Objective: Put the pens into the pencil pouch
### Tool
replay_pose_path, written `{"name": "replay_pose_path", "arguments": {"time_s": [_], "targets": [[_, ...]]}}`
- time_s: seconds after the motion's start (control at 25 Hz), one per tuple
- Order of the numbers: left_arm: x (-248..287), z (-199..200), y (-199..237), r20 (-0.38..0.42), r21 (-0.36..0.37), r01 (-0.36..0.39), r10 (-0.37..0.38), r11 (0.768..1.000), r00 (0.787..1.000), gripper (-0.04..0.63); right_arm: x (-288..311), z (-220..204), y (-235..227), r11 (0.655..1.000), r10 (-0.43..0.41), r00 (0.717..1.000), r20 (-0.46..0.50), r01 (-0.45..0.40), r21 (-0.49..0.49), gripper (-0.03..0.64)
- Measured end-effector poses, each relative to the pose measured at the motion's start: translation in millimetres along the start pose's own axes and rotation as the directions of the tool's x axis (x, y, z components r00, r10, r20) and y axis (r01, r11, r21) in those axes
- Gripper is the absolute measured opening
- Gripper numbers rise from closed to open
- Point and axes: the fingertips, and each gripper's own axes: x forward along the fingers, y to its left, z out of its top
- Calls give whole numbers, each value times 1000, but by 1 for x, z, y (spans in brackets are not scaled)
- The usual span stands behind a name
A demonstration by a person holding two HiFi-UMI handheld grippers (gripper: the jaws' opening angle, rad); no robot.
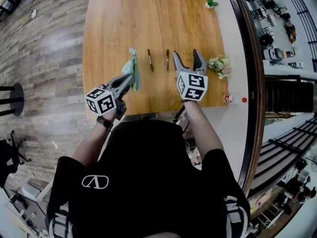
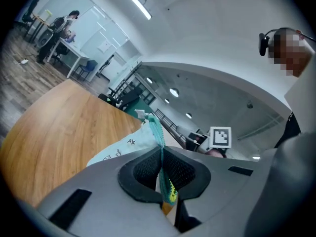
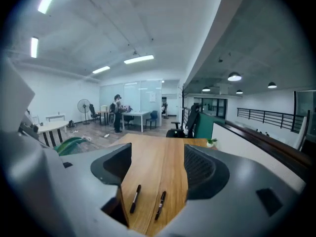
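Head view: two dark slim pens (image 1: pixel 149 59) lie side by side on the wooden tabletop (image 1: pixel 109 33), between the pale green fabric pouch (image 1: pixel 132 69) and the right gripper (image 1: pixel 187 62).
Left gripper view: the left gripper (image 2: pixel 162 167) has its fingers clamped on the pouch's teal zipper edge.
Right gripper view: fingers spread wide and empty, with both pens on the tabletop just ahead.

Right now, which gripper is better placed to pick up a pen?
Right, probably. The right gripper is open and empty, both pens lying just ahead of its jaws; the left gripper is shut on the pouch.
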Motion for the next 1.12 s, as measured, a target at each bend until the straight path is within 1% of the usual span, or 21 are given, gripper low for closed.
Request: {"name": "replay_pose_path", "arguments": {"time_s": [0.08, 0.12, 0.2, 0.28, 0.36, 0.52, 0.72, 0.84, 0.92, 1.0, 1.04, 1.12], "targets": [[0, -8, -1, -7, -17, -3, 3, 1000, 1000, 15, 32, -28, -6, 1000, 23, 992, -121, -23, 3, 308], [0, -11, -1, -10, -28, -5, 5, 1000, 1000, 15, 48, -44, -8, 999, 39, 982, -184, -36, 17, 305], [-1, -17, 1, -21, -46, -10, 9, 999, 1000, 15, 77, -80, -11, 996, 78, 949, -306, -58, 73, 290], [-2, -23, 2, -37, -52, -14, 12, 999, 999, 15, 100, -118, -13, 988, 117, 902, -415, -64, 139, 278], [-2, -28, 4, -45, -57, -20, 18, 998, 999, 15, 119, -154, -17, 981, 149, 849, -507, -62, 184, 267], [-7, -37, 11, -44, -113, -36, 31, 993, 999, 15, 144, -216, -22, 971, 190, 738, -648, -44, 235, 232], [-10, -44, 24, -46, -138, -61, 55, 989, 997, 15, 164, -272, -16, 961, 240, 587, -773, -30, 275, 218], [-10, -47, 28, -52, -149, -73, 66, 986, 996, 15, 169, -294, -8, 951, 270, 508, -818, -6, 310, 209], [-9, -48, 30, -50, -154, -78, 71, 985, 996, 15, 171, -304, -6, 952, 267, 470, -841, 7, 306, 182], [-8, -49, 31, -49, -158, -82, 75, 984, 996, 15, 173, -311, -5, 955, 262, 441, -858, 11, 297, 153], [-9, -50, 32, -50, -160, -84, 77, 983, 996, 15, 173, -314, -4, 956, 261, 426, -866, 14, 295, 150], [-11, -51, 32, -50, -165, -88, 81, 982, 996, 15, 171, -321, -3, 960, 251, 397, -883, 18, 281, 102]]}}
